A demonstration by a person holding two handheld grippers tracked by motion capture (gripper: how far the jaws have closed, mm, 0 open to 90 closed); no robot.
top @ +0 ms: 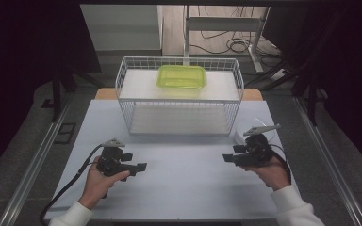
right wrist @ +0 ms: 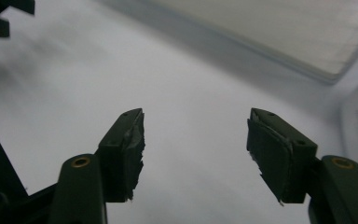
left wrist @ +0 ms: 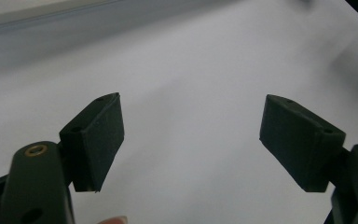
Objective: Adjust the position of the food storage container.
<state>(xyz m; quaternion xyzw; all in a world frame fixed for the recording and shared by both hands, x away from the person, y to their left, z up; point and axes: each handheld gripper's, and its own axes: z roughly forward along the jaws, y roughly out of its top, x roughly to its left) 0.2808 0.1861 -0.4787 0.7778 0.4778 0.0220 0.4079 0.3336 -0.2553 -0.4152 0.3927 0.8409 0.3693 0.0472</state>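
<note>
My left gripper (top: 141,167) and right gripper (top: 227,157), both gaping and empty, face each other low on the tabletop (top: 184,188), the green container (top: 181,76) in the wire basket (top: 122,75) straight ahead, equally far from both.

White table (top: 184,188), floor cables (top: 226,44)

White wire basket (top: 127,75); glossy green plastic box (top: 181,76); matt table (top: 184,188).

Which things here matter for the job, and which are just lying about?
Job:
left tongs, open, empty
right tongs, open, empty
wire basket
green box on the basket's top shelf

Lying about:
cables on the floor behind
white stand
</note>
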